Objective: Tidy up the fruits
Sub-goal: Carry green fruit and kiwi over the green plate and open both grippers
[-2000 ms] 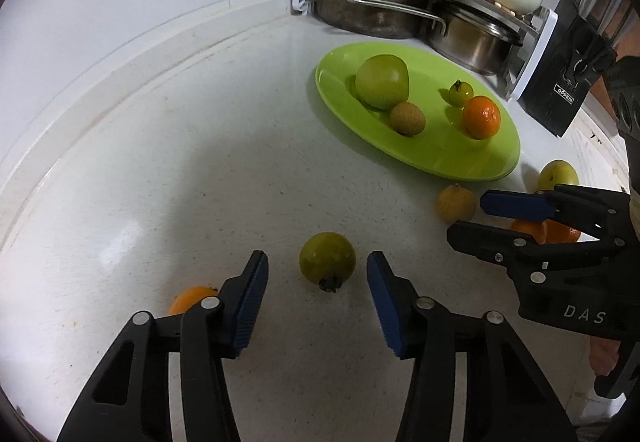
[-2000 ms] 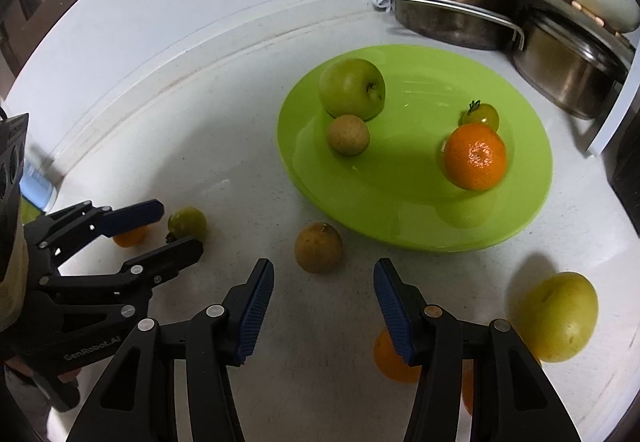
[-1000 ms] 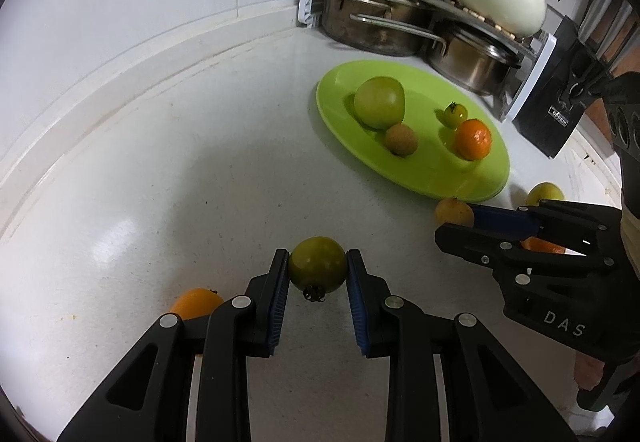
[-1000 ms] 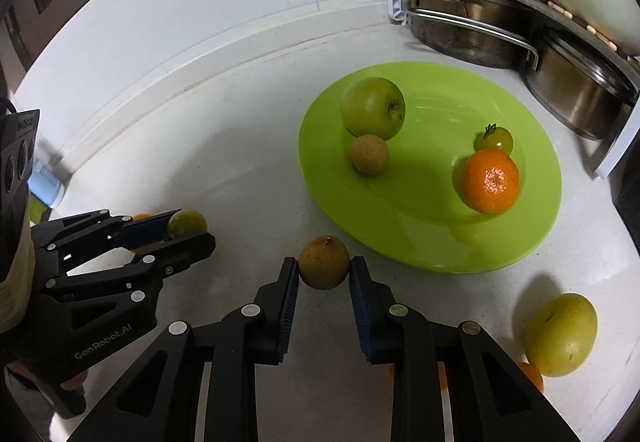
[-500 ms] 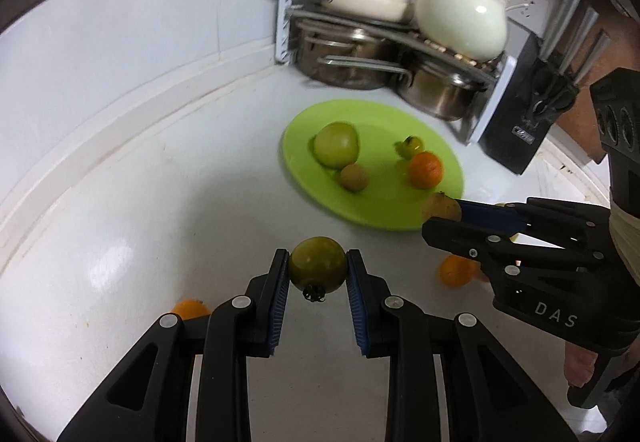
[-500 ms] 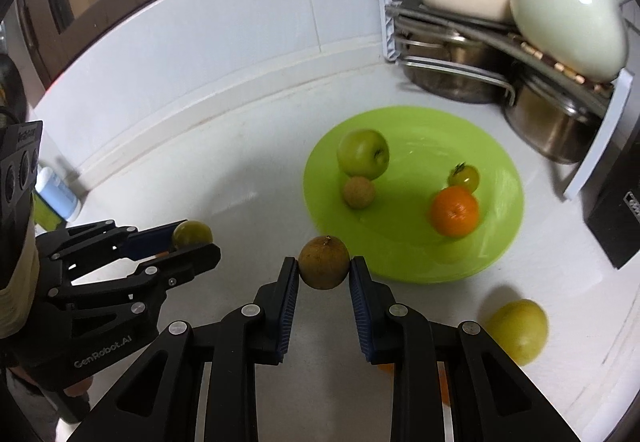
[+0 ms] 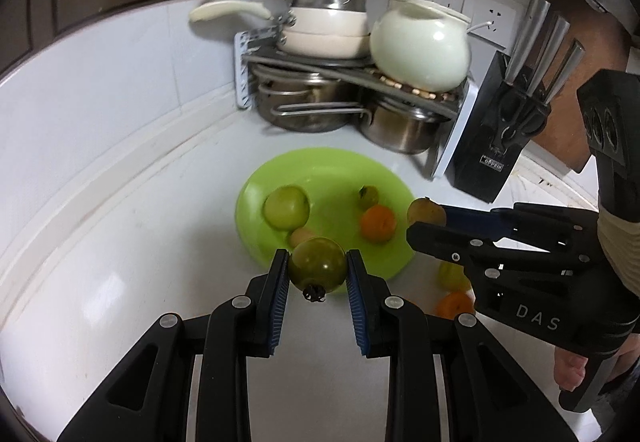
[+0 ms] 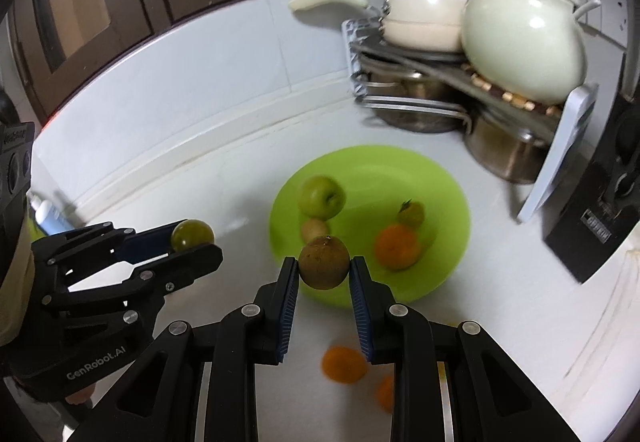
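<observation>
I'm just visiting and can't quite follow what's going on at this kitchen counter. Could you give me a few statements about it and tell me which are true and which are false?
1. Each gripper holds a fruit. True: the left gripper is clamped on a green tomato, the right gripper on a brown round fruit.
2. The green plate is empty. False: it holds a green apple, an orange and two smaller fruits.
3. All the fruit is on the plate or in a gripper. False: an orange fruit lies on the counter.
4. A knife block stands to the right of the pot rack. True.
5. The held fruits rest on the plate. False: both hang in the air, short of it.
</observation>
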`<action>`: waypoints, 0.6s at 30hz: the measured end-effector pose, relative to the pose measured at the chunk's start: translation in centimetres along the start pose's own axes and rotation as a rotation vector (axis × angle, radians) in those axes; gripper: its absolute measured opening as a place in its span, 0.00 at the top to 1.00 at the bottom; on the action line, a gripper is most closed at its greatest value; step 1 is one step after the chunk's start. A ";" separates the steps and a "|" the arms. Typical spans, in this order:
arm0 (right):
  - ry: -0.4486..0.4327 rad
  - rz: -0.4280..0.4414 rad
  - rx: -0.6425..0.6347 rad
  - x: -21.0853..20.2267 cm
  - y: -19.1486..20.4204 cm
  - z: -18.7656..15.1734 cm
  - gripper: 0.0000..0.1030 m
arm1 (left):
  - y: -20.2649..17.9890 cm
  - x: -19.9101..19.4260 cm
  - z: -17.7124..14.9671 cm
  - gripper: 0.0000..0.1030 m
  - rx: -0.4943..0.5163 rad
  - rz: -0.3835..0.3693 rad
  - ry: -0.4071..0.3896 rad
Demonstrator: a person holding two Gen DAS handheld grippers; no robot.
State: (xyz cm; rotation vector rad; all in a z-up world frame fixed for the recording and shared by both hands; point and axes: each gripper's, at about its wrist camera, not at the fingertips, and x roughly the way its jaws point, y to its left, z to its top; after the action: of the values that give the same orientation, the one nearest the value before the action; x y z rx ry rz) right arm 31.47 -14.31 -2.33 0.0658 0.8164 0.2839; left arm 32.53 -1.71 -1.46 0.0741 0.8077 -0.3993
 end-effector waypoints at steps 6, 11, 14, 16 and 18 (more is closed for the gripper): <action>-0.015 -0.040 -0.009 -0.3 -1.3 1.8 0.73 | -0.6 1.3 2.2 0.72 0.020 -0.015 -0.003; 0.008 -0.044 -0.013 1.1 -2.5 3.5 0.73 | -0.6 3.0 4.1 0.72 0.031 -0.013 0.013; 0.021 -0.049 -0.023 2.1 -2.8 4.2 0.73 | -0.3 4.4 5.3 0.72 0.032 -0.012 0.026; 0.034 -0.054 -0.031 3.0 -3.0 4.7 0.73 | -0.1 5.2 6.0 0.72 0.034 -0.011 0.034; 0.043 -0.056 -0.038 3.7 -3.2 5.2 0.73 | 0.1 6.3 6.7 0.72 0.041 -0.008 0.046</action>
State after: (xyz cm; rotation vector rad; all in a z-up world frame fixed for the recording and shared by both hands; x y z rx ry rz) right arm 38.35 -16.13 -1.97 0.0009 0.8539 0.2484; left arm 41.09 -5.05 -1.40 0.1189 0.8457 -0.4232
